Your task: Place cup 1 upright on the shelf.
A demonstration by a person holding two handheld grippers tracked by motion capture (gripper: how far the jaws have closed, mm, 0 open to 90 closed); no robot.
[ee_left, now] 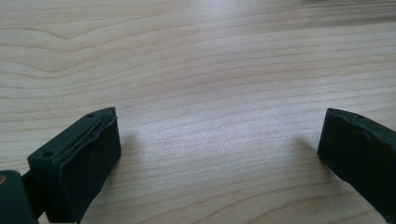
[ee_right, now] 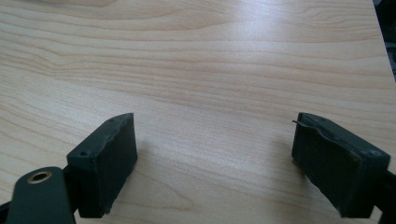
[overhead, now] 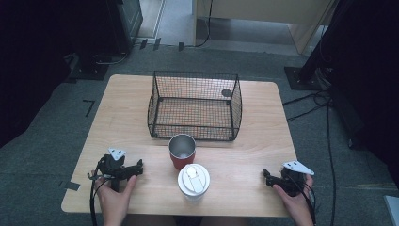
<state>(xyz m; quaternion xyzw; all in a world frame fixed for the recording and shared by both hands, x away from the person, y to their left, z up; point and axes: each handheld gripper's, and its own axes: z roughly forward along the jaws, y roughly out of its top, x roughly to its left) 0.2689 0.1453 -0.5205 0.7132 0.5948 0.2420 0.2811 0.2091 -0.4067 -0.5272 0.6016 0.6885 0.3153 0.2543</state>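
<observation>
Bench (overhead: 127, 108): light wood top, centre of the high view. I see the whole layout there; my two tool views give close wood grain and nothing else on it.

Wire basket (overhead: 195, 104): black mesh, upper centre of the high view, standing open on the bench. A small dark round thing (overhead: 227, 92) sits at its upper right corner; I cannot tell what it is.

Red cup (overhead: 182, 150): lower centre of the high view, just below the basket's near edge, upright, open, with a shiny metal inside.

White lidded cup (overhead: 193, 180): directly below the red cup in the frame, just beside it; whether they touch I cannot tell. I look down on its round white lid.

Left tool (overhead: 139, 165): lower left of the high view, in my left hand (overhead: 114, 200), low over the bench, jaws pointing toward the cups and well short of them. In the left tool view (ee_left: 219, 140) the jaws stand wide apart, released, bare wood between the pads.

Right tool (overhead: 267, 177): lower right of the high view, in my right hand (overhead: 294, 200), jaws pointing left toward the white lidded cup, well apart from it. In the right tool view (ee_right: 215, 142) the jaws are spread, released, holding nothing, wood only between them.
</observation>
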